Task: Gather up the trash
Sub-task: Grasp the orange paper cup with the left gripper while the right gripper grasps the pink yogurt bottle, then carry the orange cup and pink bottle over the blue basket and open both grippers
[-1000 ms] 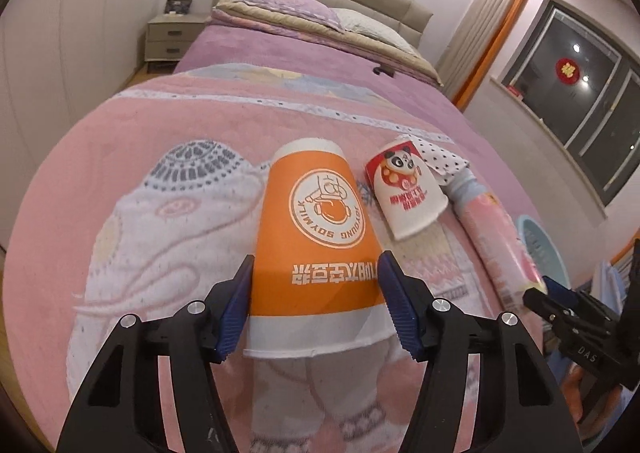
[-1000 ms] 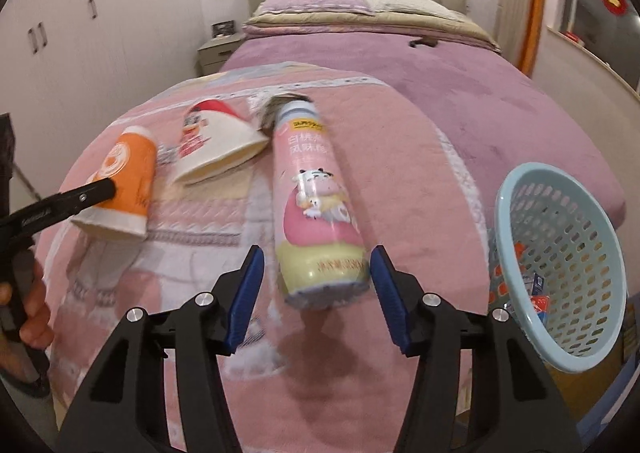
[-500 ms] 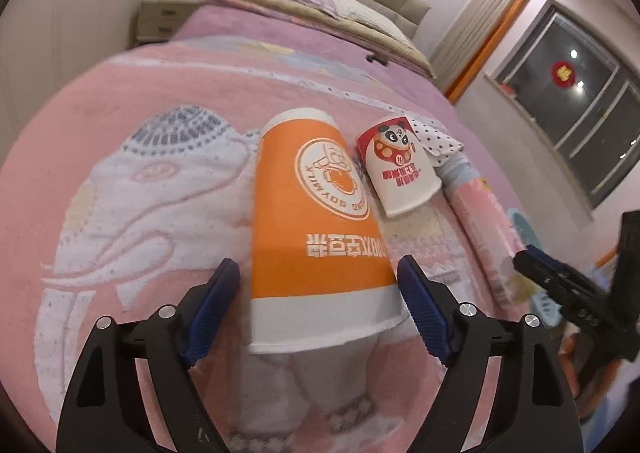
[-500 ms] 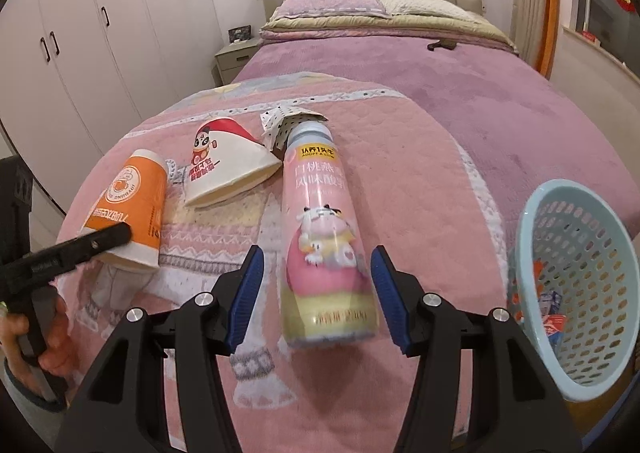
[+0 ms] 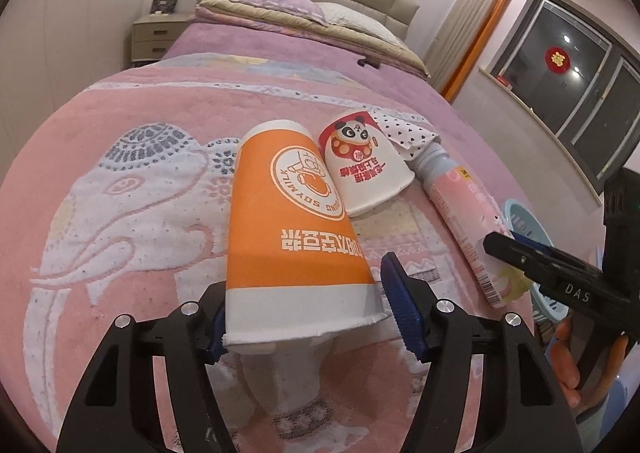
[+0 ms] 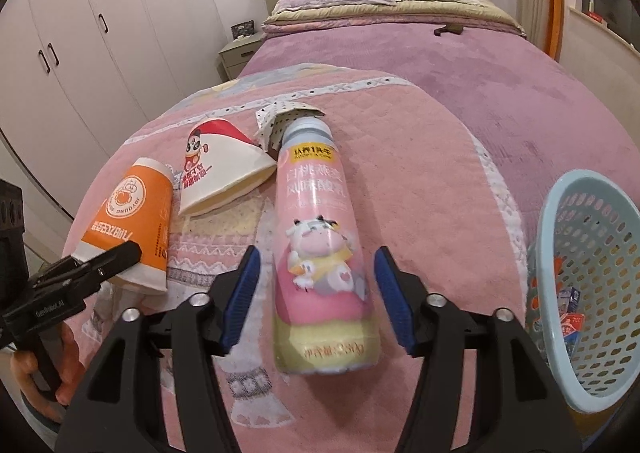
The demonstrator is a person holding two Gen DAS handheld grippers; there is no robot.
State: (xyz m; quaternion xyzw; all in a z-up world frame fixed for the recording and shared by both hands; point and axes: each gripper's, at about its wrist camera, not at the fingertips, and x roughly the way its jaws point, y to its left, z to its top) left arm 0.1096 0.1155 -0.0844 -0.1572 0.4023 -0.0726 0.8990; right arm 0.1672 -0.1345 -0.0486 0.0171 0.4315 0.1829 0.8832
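Both tools crept forward: left tool (image 5: 304, 305) closed around the orange cup (image 5: 294, 231), right tool (image 6: 316, 293) widened, straddling the pink bottle (image 6: 320, 253), neither gripped yet.

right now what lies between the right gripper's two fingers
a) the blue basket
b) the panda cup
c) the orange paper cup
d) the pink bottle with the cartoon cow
d: in the right wrist view the pink bottle lies on its side between the blue pads of the right gripper, gaps showing on both sides; the orange cup sits far off to the left of it.
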